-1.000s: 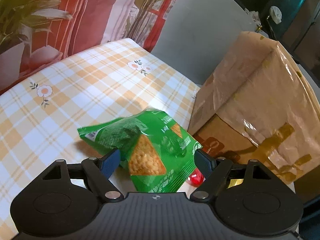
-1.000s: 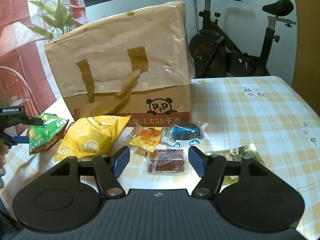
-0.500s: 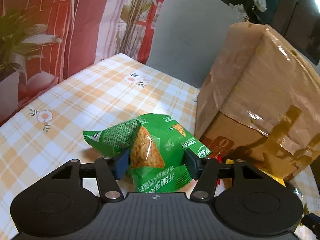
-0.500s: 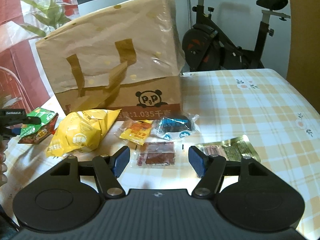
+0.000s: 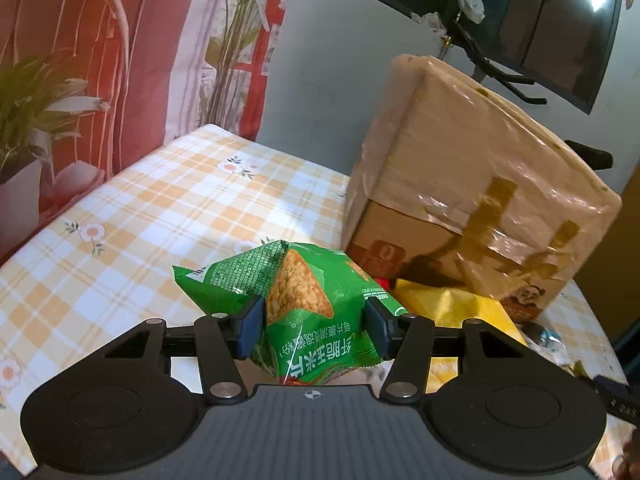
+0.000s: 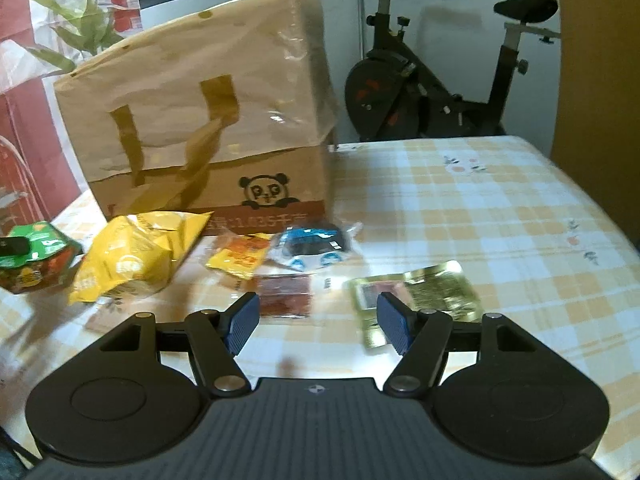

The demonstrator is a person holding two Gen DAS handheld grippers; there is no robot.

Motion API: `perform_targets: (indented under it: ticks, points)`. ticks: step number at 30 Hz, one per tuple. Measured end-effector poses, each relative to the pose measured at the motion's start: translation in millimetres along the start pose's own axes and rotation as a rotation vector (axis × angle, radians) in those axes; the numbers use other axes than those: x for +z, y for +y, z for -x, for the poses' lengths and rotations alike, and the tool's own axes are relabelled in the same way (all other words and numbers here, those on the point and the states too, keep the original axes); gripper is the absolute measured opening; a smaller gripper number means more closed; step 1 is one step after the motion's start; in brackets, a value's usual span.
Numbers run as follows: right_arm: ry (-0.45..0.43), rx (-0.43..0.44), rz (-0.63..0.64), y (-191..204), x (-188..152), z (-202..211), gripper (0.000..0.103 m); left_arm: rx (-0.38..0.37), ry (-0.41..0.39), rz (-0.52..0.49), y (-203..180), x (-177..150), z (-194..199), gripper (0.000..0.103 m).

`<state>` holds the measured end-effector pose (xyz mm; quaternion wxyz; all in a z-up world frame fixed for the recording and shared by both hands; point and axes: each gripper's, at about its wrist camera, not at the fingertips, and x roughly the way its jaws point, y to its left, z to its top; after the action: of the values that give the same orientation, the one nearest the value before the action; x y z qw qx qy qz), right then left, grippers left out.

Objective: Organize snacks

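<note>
My left gripper [image 5: 314, 330] is shut on a green corn-chip bag [image 5: 304, 300] and holds it above the checked tablecloth; the bag also shows at the far left of the right wrist view [image 6: 36, 256]. My right gripper [image 6: 318, 322] is open and empty above the table. Ahead of it lie a yellow chip bag [image 6: 132, 258], a small yellow-orange packet [image 6: 240, 258], a blue and black packet [image 6: 316, 246], a clear packet of dark red snack [image 6: 286, 298] and a gold foil packet [image 6: 420, 294].
A big brown paper bag with a panda logo [image 6: 208, 120] stands at the back of the table [image 6: 480, 216]; it shows in the left wrist view [image 5: 472, 168] too. An exercise bike [image 6: 432, 88] stands behind the table. A curtain and plant are on the left.
My left gripper closed on the green bag and lifted it, swinging towards the paper bag. My right gripper moved a little forward and right over the small packets, still open.
</note>
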<state>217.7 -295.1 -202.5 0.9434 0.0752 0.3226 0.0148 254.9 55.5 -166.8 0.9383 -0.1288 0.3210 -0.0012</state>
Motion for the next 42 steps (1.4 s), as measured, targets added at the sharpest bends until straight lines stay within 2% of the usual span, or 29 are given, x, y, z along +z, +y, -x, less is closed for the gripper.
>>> perform_targets:
  ticks: [4, 8, 10, 16, 18, 24, 28, 30, 35, 42]
  points:
    - [0.001, -0.069, 0.025, -13, 1, -6, 0.068, -0.019, 0.006, -0.01, -4, -4, 3, 0.057]
    - [0.017, -0.121, 0.076, -25, 2, -21, 0.085, -0.023, -0.01, -0.01, -3, -4, 7, 0.057]
    - [0.03, -0.133, 0.088, -30, 3, -29, 0.085, -0.021, -0.016, -0.01, -3, -4, 9, 0.056]
    - [0.085, -0.132, 0.04, -42, 5, -53, 0.085, -0.019, -0.018, -0.013, -4, -4, 13, 0.056]
    - [0.081, -0.128, 0.053, -39, 5, -55, 0.088, -0.018, -0.022, -0.014, -4, -4, 14, 0.055]
    - [0.061, -0.107, 0.08, -32, -3, -51, 0.088, -0.023, -0.028, -0.013, -4, -4, 15, 0.054]
    - [0.046, -0.108, 0.099, -27, -6, -47, 0.082, -0.034, -0.024, -0.017, -4, -6, 16, 0.052]
    - [0.031, -0.1, 0.11, -25, -7, -44, 0.07, -0.04, -0.026, -0.019, -4, -6, 17, 0.052]
    - [0.02, -0.076, 0.11, -27, -7, -42, 0.052, -0.054, -0.029, -0.018, -3, -7, 17, 0.051]
    - [0.019, -0.06, 0.117, -27, -8, -41, 0.051, -0.063, 0.011, -0.037, -5, -11, 11, 0.051]
